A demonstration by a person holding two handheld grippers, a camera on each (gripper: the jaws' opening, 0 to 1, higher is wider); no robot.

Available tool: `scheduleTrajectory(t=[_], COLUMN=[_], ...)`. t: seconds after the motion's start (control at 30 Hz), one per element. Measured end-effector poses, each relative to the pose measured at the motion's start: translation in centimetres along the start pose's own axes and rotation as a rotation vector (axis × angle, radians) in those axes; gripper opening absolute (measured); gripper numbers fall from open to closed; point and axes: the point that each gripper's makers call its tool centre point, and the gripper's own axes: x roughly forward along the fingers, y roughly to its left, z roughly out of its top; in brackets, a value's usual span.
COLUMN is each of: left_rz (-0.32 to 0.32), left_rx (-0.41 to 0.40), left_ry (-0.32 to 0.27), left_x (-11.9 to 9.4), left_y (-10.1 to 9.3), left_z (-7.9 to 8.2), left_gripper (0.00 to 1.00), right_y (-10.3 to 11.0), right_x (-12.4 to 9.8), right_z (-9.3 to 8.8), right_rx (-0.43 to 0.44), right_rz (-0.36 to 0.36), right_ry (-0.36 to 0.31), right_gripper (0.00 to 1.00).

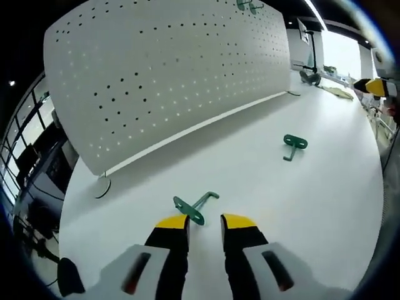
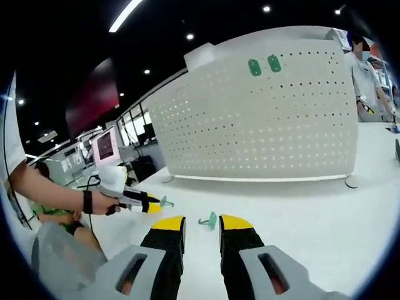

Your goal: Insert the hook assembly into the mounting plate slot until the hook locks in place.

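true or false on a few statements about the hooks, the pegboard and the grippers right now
1. Two green hooks already hang high on the pegboard. True.
2. The left gripper grips a hook. False: its jaws are open, the near hook lies on the table just ahead.
3. A second hook lies farther out on the table. True.
4. The right gripper is shut. False: its jaws are apart, with a hook lying on the table beyond them.
5. The pegboard lies flat. False: it stands upright.
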Motion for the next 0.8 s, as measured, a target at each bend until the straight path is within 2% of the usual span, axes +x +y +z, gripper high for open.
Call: scheduleTrajectory(t=[0.23, 0.4, 0.8], left_rz=[0.002, 0.011, 0.021], left_rx=[0.021, 0.037, 0.032], left_ry=[0.016, 0.025, 0.032], left_x=[0.47, 0.53, 0.34], left_y=[0.19, 0.24, 0.28], left_z=[-0.31, -0.50, -0.66], left_gripper=[0.17, 0.10, 0.09], right_y=[-0.17, -0.16, -0.02], right_x=[-0.14, -0.16, -0.18], right_z=[-0.12, 0.00, 0.11], right_rx=[0.016, 0.020, 0.019], right_rz=[-0.006, -0.007, -0.005], right_ry=[-0.003, -0.006, -0.010], right_gripper=[0.21, 0.20, 0.20])
